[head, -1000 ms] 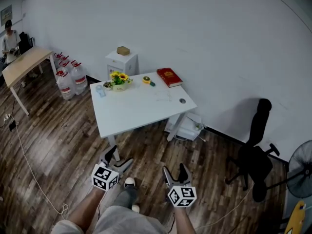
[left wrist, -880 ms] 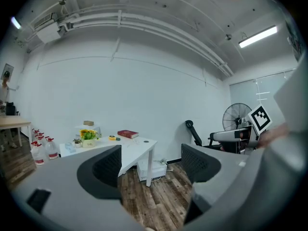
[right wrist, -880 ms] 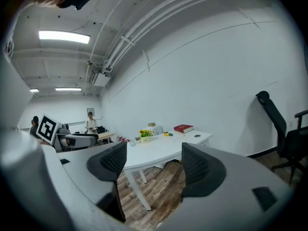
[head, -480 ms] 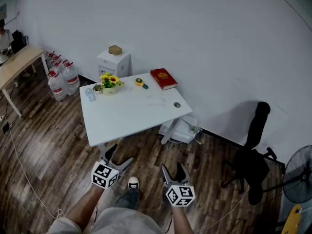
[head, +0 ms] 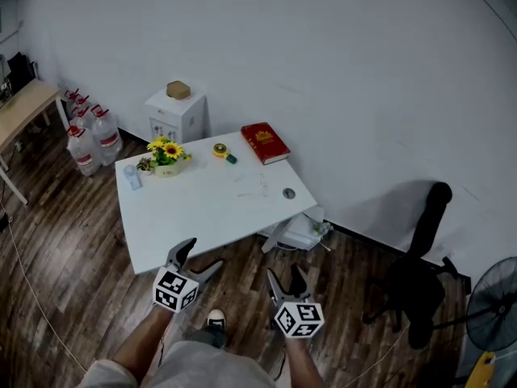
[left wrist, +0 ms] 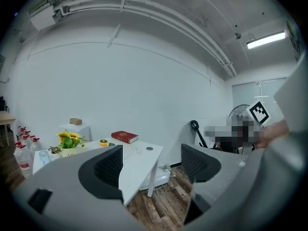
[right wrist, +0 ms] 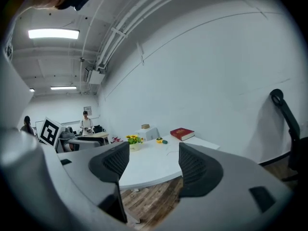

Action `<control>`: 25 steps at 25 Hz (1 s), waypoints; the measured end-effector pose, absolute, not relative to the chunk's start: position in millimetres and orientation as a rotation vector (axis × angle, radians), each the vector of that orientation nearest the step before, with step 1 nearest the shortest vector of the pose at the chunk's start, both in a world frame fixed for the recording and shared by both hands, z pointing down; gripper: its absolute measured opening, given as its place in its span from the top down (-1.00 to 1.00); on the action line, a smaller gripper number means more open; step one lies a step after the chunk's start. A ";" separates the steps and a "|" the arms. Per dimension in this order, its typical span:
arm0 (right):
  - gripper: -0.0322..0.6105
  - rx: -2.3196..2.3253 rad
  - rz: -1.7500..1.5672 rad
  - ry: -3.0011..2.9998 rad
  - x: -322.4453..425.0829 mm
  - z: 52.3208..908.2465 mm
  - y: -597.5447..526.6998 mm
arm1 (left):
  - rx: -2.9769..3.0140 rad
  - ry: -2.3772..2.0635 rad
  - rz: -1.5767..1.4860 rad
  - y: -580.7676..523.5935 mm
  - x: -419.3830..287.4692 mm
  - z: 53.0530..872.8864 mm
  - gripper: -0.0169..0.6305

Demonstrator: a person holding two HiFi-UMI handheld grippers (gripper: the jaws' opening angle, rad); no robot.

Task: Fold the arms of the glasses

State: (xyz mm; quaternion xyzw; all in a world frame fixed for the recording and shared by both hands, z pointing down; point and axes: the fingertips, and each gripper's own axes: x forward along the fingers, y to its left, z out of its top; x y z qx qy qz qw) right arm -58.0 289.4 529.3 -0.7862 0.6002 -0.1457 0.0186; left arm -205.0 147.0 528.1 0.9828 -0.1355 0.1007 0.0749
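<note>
Nothing is folded yet, I judge. The glasses [head: 260, 184] lie mid-frame on the table [head: 186, 217], too small to read their arms. My left gripper [head: 202, 257] is spread and empty. My right gripper [head: 285, 275] is spread too; its jaws have just been closing slightly on nothing.

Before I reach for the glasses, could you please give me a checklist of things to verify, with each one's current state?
1. Left gripper open and empty: ok.
2. Right gripper open and empty: ok, though its jaws have just been closing slightly.
3. Glasses located on the white table: ok.
4. Arms of the glasses unfolded: cannot tell, too small to see.
5. Glasses within reach: not ok, they lie well beyond both grippers.
6. Glasses clear of the red book: ok, it lies apart from them.
</note>
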 end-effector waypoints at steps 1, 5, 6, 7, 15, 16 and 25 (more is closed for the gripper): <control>-0.05 -2.439 -0.450 1.866 -47.2 527.3 275.6 | 2.950 -0.405 0.299 133.7 -194.6 527.1 -0.20; -0.05 -2.429 -0.454 1.870 -11.6 526.8 227.6 | 2.942 -0.408 0.305 88.7 -161.3 529.1 -0.20; -0.05 -2.429 -0.456 1.870 -3.3 526.9 217.4 | 2.943 -0.404 0.311 80.0 -153.2 528.9 -0.20; -0.05 -2.428 -0.457 1.867 4.4 526.8 207.6 | 2.946 -0.400 0.314 71.6 -145.9 528.1 -0.20; -0.04 -2.405 -0.478 1.889 34.2 535.5 147.5 | 2.928 -0.435 0.318 20.6 -124.3 533.8 -0.20; -0.04 -2.402 -0.480 1.896 36.7 537.6 142.2 | 2.923 -0.445 0.320 15.8 -124.1 535.7 -0.20; 0.00 -2.378 -0.537 1.945 77.4 562.1 90.5 | 2.893 -0.558 0.347 -33.0 -108.8 555.0 -0.19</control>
